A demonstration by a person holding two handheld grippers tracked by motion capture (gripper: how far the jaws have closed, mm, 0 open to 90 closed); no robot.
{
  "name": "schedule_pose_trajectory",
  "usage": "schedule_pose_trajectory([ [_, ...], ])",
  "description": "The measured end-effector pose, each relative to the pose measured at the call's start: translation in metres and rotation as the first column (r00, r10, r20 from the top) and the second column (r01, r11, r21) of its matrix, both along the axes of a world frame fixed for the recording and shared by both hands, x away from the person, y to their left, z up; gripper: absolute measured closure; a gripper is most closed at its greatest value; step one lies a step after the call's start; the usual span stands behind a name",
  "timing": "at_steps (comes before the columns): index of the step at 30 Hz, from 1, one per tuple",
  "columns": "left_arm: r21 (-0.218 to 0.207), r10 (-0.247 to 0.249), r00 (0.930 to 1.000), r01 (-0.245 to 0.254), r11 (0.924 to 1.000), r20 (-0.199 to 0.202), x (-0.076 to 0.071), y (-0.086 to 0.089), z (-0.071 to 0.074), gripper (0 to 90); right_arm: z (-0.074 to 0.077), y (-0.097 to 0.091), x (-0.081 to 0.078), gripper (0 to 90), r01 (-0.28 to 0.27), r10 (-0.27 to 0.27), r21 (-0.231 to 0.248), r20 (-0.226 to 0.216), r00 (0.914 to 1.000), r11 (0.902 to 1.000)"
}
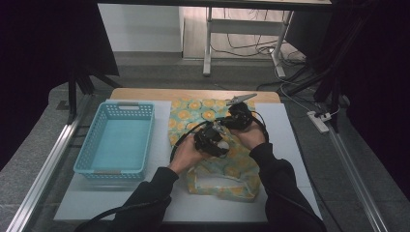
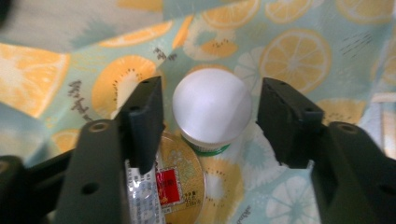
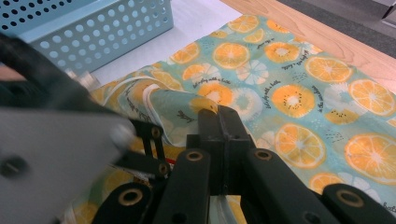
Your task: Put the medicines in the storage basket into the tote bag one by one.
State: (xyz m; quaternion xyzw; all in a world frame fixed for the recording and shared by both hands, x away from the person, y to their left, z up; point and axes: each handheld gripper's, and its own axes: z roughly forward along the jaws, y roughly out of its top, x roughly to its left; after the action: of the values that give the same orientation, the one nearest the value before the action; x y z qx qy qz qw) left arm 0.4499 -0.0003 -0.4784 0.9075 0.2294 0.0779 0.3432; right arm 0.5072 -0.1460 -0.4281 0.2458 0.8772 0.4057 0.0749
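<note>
Fruit-print bag and a white-capped jar

The teal cloth bag (image 1: pixel 212 145) with orange-slice print lies flat mid-table, toward the far wooden edge, its rim lifted. Inside it, a small jar (image 2: pixel 212 109) with a round white cap stands beside a gold-lidded pack (image 2: pixel 180 179).

Black sleeves, black cables, black screw-studded tool (image 2: pixel 210 121) jaws, grey plate.

The left gripper's finger (image 2: pixel 140 126) hides part of the gold packet (image 2: pixel 180 184).

One fruit-print bag (image 1: pixel 220 145), one blue basket (image 1: pixel 116 140), one white-capped bottle (image 2: pixel 211 109), two claws.
</note>
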Motion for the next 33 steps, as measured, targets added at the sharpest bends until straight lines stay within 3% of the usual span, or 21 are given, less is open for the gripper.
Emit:
schedule_pose_trajectory([
  [9, -0.073, -0.008, 0.9994, 0.006, 0.9973, -0.034, -0.009, 0.011, 0.013, 25.4, -0.001, -0.001, -0.001, 89.8, -0.003, 0.003, 0.007, -0.004, 1.0, 1.0],
  [22, -0.093, -0.009, 0.9994, 0.006, 0.9957, -0.035, -0.03, 0.021, 0.031, 13.8, -0.003, -0.008, -0.003, 89.8, 0.001, -0.001, 0.02, -0.013, 0.9999, 0.9998],
  [33, -0.174, -0.009, 0.998, -0.002, 0.9847, -0.063, -0.048, 0.038, 0.037, 1.8, -0.002, -0.008, -0.006, 89.8, -0.009, 0.009, 0.027, -0.01, 0.9999, 0.9996],
])
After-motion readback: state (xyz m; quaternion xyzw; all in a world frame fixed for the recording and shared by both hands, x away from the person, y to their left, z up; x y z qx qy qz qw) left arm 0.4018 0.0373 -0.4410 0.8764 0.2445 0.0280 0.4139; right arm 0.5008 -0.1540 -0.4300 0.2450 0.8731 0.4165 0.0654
